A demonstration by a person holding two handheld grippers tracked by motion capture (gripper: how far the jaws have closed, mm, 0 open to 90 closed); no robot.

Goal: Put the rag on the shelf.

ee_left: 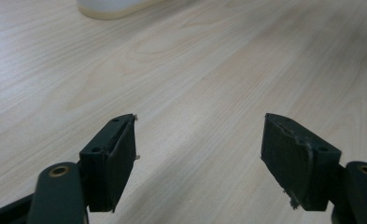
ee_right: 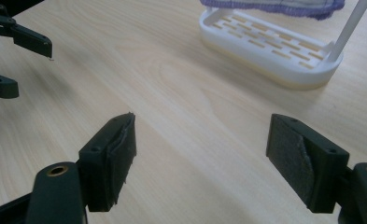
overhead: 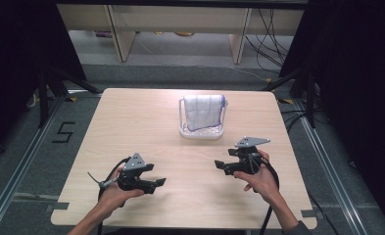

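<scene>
Pale wooden table (overhead: pixel 146 122) lies bare beneath both claws, left gripper (overhead: pixel 156 183) and right gripper (overhead: pixel 220 165), jaws apart and empty, because the towel (overhead: pixel 203 110) hangs on its rack (overhead: pixel 201 132) beyond them.

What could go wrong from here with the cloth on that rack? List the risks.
1. The white rack looks light and stands loose on the table; pulling the cloth with one gripper could drag or tip it.
2. The cloth is draped over the rack's top rail, so it may snag there or slide off unevenly.
3. Both the left gripper and right gripper are open, empty and point at each other; they could collide when reaching in.
</scene>
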